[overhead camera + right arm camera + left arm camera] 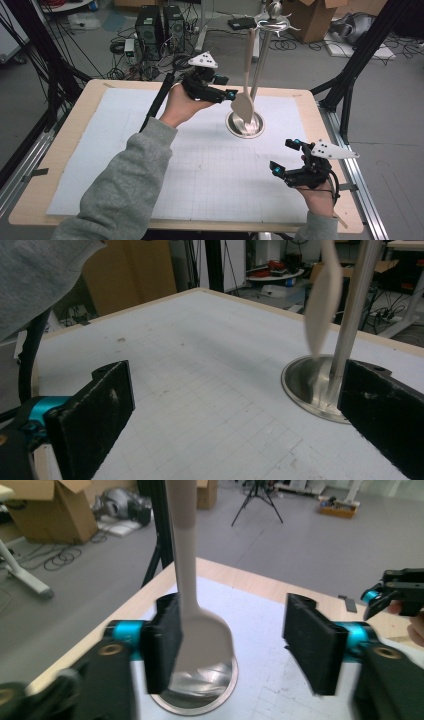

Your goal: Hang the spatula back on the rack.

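The big wooden table (pixel 60 165) has a white sheet with a grid (pixel 150 165) on top, and it covers most of the table.

On the sheet, near the 1 o'clock side of the middle in the high view, stands a shiny metal stand (pixel 261 60) — a tall thin pole on a round flat base (pixel 235 129) with hooks at the top. A pale spatula (pixel 244 102) hangs from the top of the stand. Its flat end hangs just above the base, right beside the pole.

The left gripper (pixel 234 95) sits at about 11 o'clock from the middle of the table, up by the spatula. In the left gripper view its jaws are spread wide apart. The spatula (pixel 202 640) is between them, close against one pad (pixel 167 640), and the other pad (pixel 312 647) is well away from it — so nothing is being squeezed.

The right gripper (pixel 283 159) is at about 4 o'clock, near the table's edge, well apart from the stand. Its jaws are spread wide too, with nothing between them. In the right gripper view the stand base (pixel 300 385) and the spatula (pixel 322 305) show farther off.
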`<action>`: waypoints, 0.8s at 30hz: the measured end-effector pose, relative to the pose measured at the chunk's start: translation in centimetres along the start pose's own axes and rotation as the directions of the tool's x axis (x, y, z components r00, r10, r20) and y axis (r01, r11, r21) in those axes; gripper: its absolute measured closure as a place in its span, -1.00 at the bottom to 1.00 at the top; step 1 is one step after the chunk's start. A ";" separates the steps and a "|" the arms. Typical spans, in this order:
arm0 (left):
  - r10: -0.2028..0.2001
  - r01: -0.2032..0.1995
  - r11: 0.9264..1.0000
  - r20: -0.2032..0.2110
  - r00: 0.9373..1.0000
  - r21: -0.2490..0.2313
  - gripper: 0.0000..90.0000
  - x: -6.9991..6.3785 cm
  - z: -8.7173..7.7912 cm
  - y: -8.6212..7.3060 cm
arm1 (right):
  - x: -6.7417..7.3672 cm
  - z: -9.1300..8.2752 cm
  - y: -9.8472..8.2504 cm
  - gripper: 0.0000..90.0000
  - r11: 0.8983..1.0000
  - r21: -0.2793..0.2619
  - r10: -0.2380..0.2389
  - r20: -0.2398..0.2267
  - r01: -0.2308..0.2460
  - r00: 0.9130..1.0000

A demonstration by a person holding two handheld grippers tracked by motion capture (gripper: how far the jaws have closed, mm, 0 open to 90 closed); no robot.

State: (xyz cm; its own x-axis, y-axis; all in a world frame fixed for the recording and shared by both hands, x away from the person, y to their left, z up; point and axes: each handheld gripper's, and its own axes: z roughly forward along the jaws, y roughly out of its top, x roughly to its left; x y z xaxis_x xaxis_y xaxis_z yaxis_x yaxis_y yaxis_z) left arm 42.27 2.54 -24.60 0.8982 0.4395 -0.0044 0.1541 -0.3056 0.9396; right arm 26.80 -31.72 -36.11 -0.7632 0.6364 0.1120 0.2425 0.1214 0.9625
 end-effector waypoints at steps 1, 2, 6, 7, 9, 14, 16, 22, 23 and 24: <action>-0.004 0.003 1.000 -0.001 1.000 -0.009 -0.28 0.0 -0.5 -0.3 | 0.0 0.0 0.0 -0.98 1.000 -0.004 0.001 -0.002 -0.001 1.000; -0.002 0.002 1.000 -0.005 1.000 -0.015 -0.29 0.0 -1.1 -0.6 | 0.0 -0.1 0.0 -0.98 1.000 -0.005 0.003 -0.003 -0.003 1.000; -0.014 0.012 0.999 -0.038 0.999 -0.039 -0.54 0.3 -3.3 -2.1 | -0.1 -0.2 0.1 -0.98 1.000 -0.016 -0.004 0.005 0.005 1.000; -0.013 0.011 0.999 -0.042 0.999 -0.044 -0.55 0.3 -3.9 -2.5 | -0.1 -0.3 0.1 -0.98 1.000 -0.017 0.002 0.004 -0.002 1.000; -0.015 0.013 0.999 -0.048 0.999 -0.046 -0.57 0.4 -5.0 -3.3 | -0.1 -0.4 0.2 -0.98 1.000 -0.027 0.006 0.003 -0.006 1.000; -0.011 0.007 0.999 -0.082 0.997 -0.050 -0.58 0.3 -7.6 -5.3 | -0.3 -0.6 0.2 -0.98 0.999 -0.041 0.006 0.006 -0.006 1.000; -0.009 0.004 0.999 -0.102 0.995 -0.051 -0.58 0.2 -8.4 -6.0 | -0.4 -0.6 0.2 -0.98 0.999 -0.040 0.008 0.005 -0.007 1.000; -0.023 0.011 0.997 -0.153 0.988 -0.079 -0.58 0.0 -11.0 -8.1 | -0.4 0.1 0.3 -0.98 1.000 -0.025 0.002 0.002 -0.002 1.000; -0.024 0.010 0.996 -0.164 0.986 -0.083 -0.58 0.1 -11.5 -8.5 | -0.4 0.2 0.3 -0.98 1.000 -0.019 0.005 0.001 -0.005 1.000; -0.026 0.011 0.996 -0.174 0.984 -0.084 -0.58 0.1 -11.9 -8.8 | -0.4 0.3 0.3 -0.98 1.000 -0.018 0.002 0.003 -0.002 1.000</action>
State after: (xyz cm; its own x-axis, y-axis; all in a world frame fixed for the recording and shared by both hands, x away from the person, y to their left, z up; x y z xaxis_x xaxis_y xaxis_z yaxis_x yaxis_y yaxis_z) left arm 36.08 15.30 -28.78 0.8088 0.5873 0.0308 0.1291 -0.2284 0.9650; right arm 27.33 -31.71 -35.96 -0.7609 0.6390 0.1129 0.2330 0.1067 0.9666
